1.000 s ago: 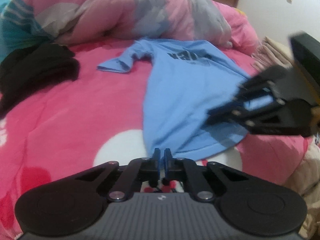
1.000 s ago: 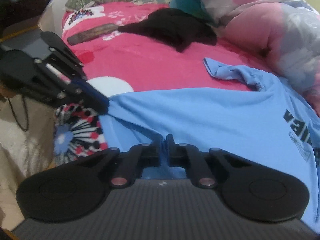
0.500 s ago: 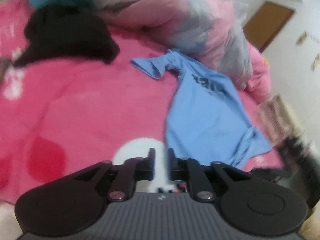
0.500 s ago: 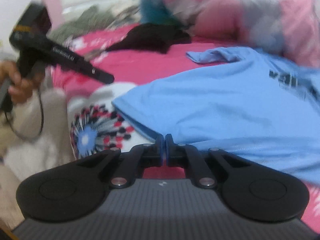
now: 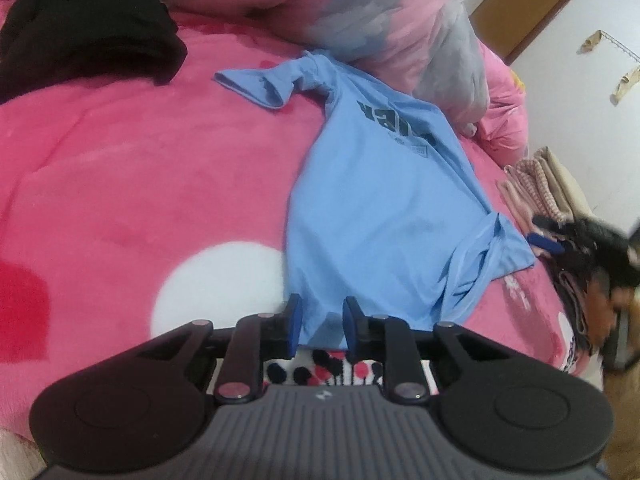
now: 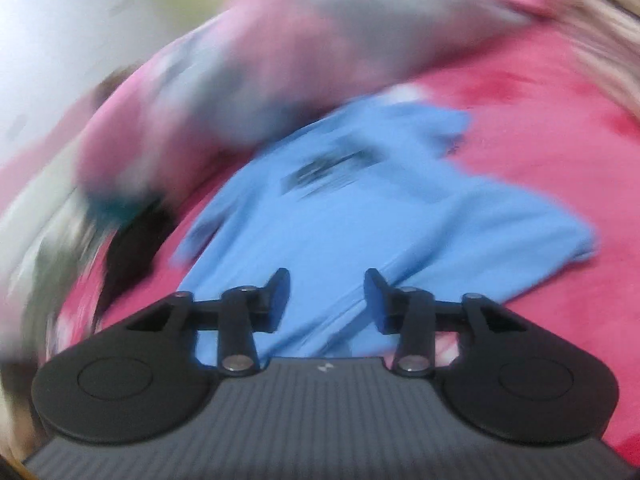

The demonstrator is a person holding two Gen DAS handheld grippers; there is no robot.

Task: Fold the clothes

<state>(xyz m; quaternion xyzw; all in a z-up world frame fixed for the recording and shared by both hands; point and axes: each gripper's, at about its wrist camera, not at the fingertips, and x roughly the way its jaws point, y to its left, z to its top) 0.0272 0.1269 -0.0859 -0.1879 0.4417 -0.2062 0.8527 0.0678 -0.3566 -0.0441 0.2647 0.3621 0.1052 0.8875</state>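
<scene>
A light blue T-shirt (image 5: 380, 200) with a dark chest print lies spread on the pink blanket (image 5: 120, 180), one sleeve twisted toward the far left. My left gripper (image 5: 323, 304) hovers at the shirt's near hem, open by a narrow gap, with hem cloth showing in the gap and the pads not pressing on it. In the blurred right wrist view the shirt (image 6: 360, 220) lies below my right gripper (image 6: 328, 280), whose jaws are opening with nothing held between them. That right gripper (image 5: 550, 240) also shows as a blur past the shirt's creased right hem corner.
A black garment (image 5: 80, 36) lies heaped at the far left. A pink and grey quilt (image 5: 360, 12) is bunched behind the shirt's collar. Folded cloths (image 5: 536, 184) are stacked at the bed's right edge, with a wall and brown door (image 5: 524, 12) beyond.
Both grippers were shut on the shirt's hem and have let it go. The left one opened and rolled a little. The right one swung off to the side, rolling hard, and opened.
</scene>
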